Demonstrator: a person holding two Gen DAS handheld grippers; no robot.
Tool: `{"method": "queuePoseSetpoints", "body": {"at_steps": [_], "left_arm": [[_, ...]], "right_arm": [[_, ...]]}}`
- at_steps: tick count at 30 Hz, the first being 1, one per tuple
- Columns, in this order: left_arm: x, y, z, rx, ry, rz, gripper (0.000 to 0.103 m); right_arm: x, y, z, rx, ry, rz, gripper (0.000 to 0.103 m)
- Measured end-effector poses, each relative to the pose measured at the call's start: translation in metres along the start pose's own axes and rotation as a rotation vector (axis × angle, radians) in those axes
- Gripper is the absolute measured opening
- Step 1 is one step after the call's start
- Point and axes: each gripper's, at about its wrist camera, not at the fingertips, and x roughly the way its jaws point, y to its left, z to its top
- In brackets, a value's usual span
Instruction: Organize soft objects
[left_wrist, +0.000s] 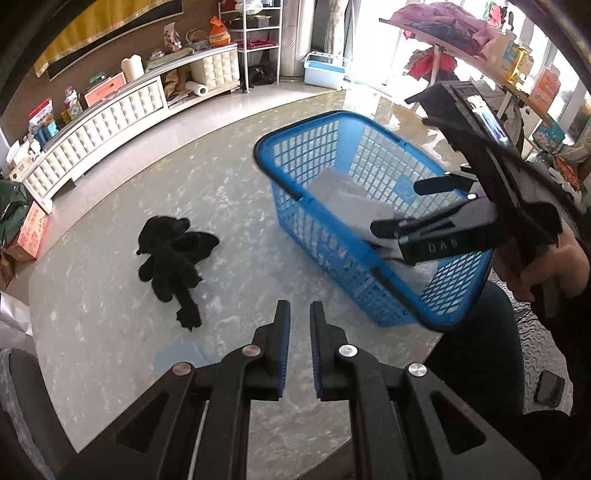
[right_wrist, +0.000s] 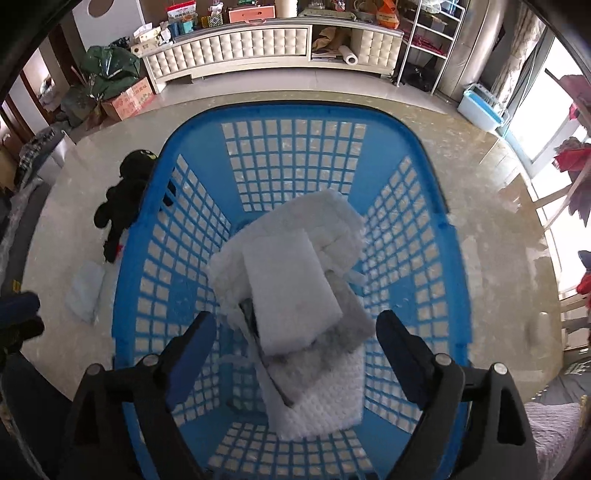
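Observation:
A blue plastic basket (left_wrist: 369, 258) (right_wrist: 177, 236) stands on the marbled table (left_wrist: 110, 295). Inside it lie several white and grey soft pads (right_wrist: 291, 295), one stacked on another. My right gripper (right_wrist: 295, 319) (left_wrist: 397, 206) hangs over the basket, open, with nothing pressed between its fingers. A black plush toy (left_wrist: 170, 258) (right_wrist: 122, 199) lies on the table left of the basket. My left gripper (left_wrist: 299, 308) hovers above the table near the basket's front corner, shut and empty. A small pale blue cloth (right_wrist: 85, 291) (left_wrist: 177, 354) lies flat between the toy and my left gripper.
A person's hand (left_wrist: 543, 266) holds the right gripper at the right. A dark phone (left_wrist: 550, 387) lies off the table's near right edge. Beyond the table stand a long white cabinet (right_wrist: 258, 40), a cardboard box (right_wrist: 129, 99), a pale blue tub (right_wrist: 480, 107) and a wire shelf (left_wrist: 258, 33).

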Motion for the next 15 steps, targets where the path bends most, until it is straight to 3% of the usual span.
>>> {"method": "queuePoseSetpoints", "body": {"at_steps": [7, 10, 15], "left_arm": [[0.008, -0.018, 0.016, 0.006, -0.013, -0.027, 0.009], [0.012, -0.028, 0.022, 0.024, -0.010, -0.027, 0.009], [0.021, -0.041, 0.034, 0.041, -0.009, -0.034, 0.009]], "right_arm": [[-0.033, -0.015, -0.021, 0.018, -0.050, -0.023, 0.097], [-0.047, -0.023, -0.029, 0.036, -0.070, 0.005, 0.100], [-0.057, -0.032, -0.040, 0.047, -0.085, -0.006, 0.102]]}}
